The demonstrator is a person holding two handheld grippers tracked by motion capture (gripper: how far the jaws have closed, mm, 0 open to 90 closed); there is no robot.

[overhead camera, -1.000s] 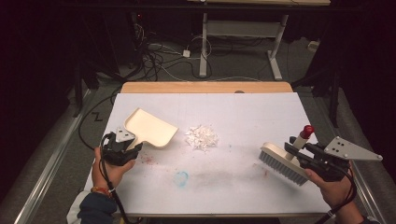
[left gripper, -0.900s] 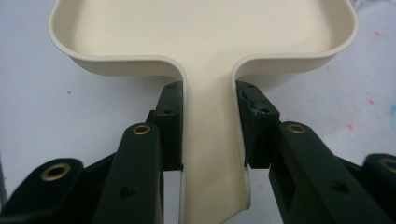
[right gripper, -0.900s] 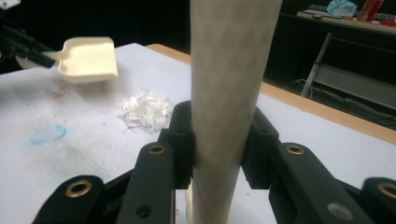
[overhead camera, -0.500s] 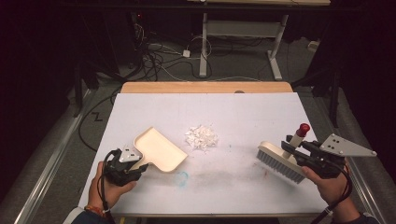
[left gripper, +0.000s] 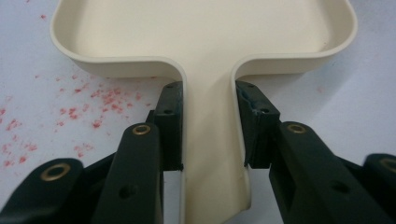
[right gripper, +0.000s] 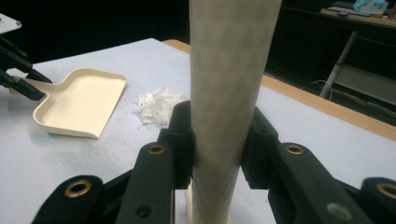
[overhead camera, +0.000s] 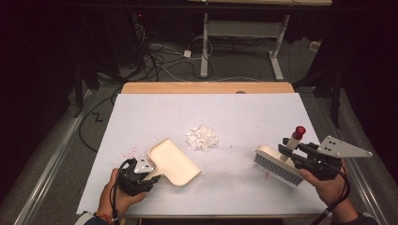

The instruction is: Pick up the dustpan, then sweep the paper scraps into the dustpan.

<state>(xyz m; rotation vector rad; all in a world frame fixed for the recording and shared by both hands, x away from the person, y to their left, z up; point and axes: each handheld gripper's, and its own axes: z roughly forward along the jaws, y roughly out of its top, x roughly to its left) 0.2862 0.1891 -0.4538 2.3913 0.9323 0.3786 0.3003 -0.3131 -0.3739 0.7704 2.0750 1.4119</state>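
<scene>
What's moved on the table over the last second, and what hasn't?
The left claw, shut on the dustpan, drew it off toward the table's near edge, away from the paper scraps. The right claw kept the brush in place; the scraps lay unmoved.

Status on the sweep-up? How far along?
Done: both tools are gripped. The left gripper is shut on the cream dustpan by its handle; the right gripper is shut on the brush by its handle.
In hand: dustpan resting on the table near the white shreds, brush off to their right.
Left: nothing swept yet; pile untouched, pan empty.
</scene>
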